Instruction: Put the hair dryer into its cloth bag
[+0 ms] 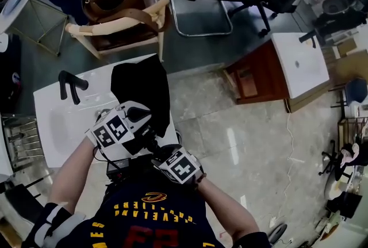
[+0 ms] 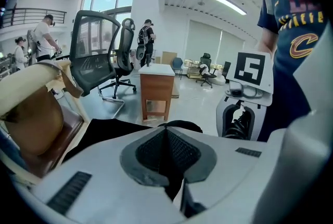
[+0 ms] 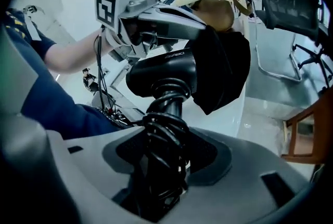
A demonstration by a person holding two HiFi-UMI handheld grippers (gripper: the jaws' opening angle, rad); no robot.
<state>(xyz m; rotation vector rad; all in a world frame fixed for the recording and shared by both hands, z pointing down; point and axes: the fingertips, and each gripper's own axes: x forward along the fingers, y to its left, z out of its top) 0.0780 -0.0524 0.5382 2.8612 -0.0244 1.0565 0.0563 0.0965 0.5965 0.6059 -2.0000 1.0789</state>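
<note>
Both forearms [image 1: 72,169] reach forward, with the grippers close together in front of the chest. The left gripper [image 2: 167,137] tilts downward, its jaws pinched on the black cloth of the bag [image 1: 144,83]. The right gripper [image 3: 164,163], just beside it, clamps the hair dryer [image 3: 161,75], apparently by its cord-wrapped handle.

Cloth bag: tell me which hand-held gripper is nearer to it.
Left. The left hand-held gripper is shut on the cloth bag itself. The right hand-held gripper holds the hair dryer by its handle, the dryer's body lying between it and the bag.
</note>
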